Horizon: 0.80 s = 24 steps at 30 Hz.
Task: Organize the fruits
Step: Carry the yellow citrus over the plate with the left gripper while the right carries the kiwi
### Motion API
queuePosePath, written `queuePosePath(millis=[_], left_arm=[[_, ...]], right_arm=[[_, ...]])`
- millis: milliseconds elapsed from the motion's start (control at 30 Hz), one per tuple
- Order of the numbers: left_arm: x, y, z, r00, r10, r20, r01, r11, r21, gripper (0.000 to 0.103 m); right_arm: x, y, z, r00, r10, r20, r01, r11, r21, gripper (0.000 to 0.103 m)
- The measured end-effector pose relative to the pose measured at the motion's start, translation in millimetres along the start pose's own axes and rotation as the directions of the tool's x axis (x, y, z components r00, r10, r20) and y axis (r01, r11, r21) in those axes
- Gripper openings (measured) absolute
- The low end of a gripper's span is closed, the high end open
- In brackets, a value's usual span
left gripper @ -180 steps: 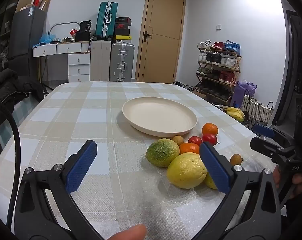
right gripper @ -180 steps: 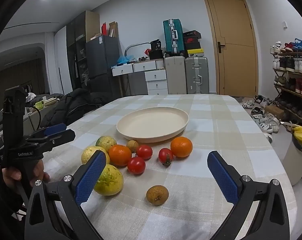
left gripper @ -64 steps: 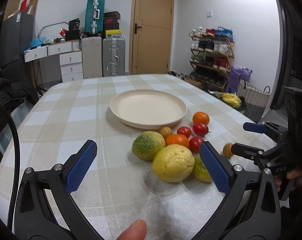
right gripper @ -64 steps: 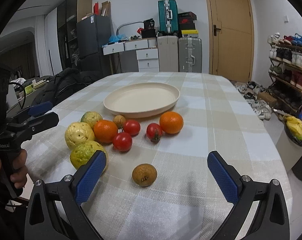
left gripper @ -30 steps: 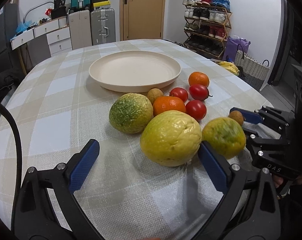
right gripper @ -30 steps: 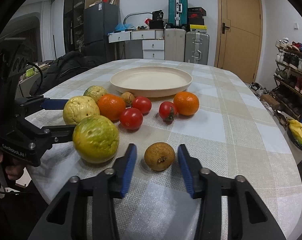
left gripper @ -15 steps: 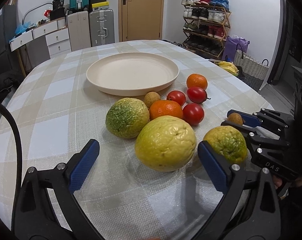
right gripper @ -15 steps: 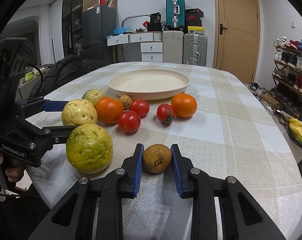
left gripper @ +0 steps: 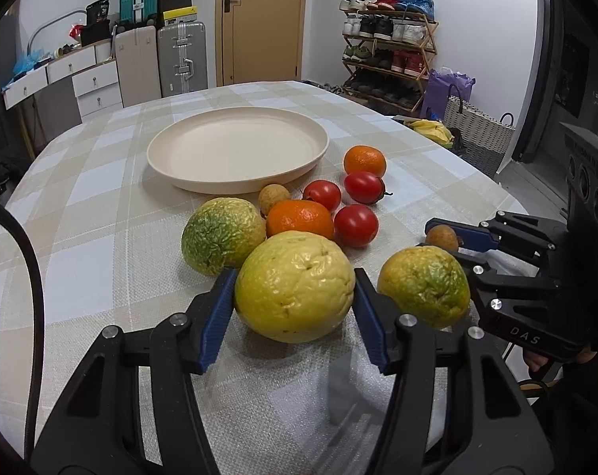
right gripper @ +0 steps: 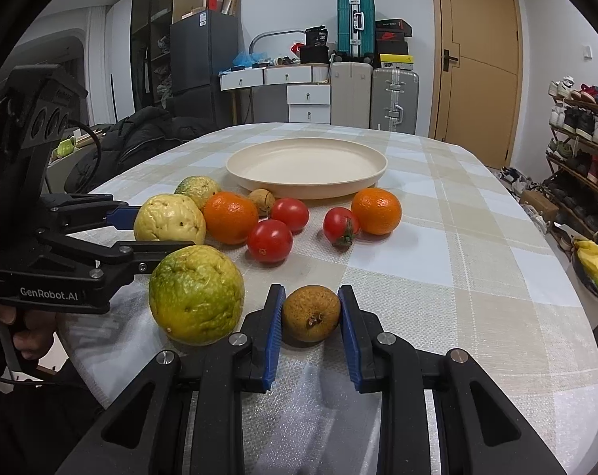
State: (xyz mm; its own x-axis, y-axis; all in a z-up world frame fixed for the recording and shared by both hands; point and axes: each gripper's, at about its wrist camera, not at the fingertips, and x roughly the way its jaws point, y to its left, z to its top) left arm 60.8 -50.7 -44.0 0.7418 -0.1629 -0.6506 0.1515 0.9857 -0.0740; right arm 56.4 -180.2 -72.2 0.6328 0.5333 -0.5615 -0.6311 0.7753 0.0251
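The left gripper [left gripper: 295,316] has just been closing — its pads now flank the yellow citrus [left gripper: 295,285] at its widest girth, seemingly touching. The right gripper [right gripper: 310,326] is clamped on the brown fruit [right gripper: 311,312]. Both fruits rest on the table [right gripper: 457,277], short of the empty plate [right gripper: 307,166]. The citrus looks heavy, firm and bumpy-skinned; the brown fruit light, probably brittle-shelled — gentle pressure suits it.
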Motion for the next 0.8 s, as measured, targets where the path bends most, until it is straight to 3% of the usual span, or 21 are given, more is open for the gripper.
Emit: queuePosePath(millis=[800], left_arm=[[-17.9,-3.4,-3.0,0.997,-0.014,0.076,0.013,1.0,0.014,0.055]], right_arm=[[-3.6,-11.9,23.4,0.999,0.044,0.027,-0.045,0.998,0.052,0.028]])
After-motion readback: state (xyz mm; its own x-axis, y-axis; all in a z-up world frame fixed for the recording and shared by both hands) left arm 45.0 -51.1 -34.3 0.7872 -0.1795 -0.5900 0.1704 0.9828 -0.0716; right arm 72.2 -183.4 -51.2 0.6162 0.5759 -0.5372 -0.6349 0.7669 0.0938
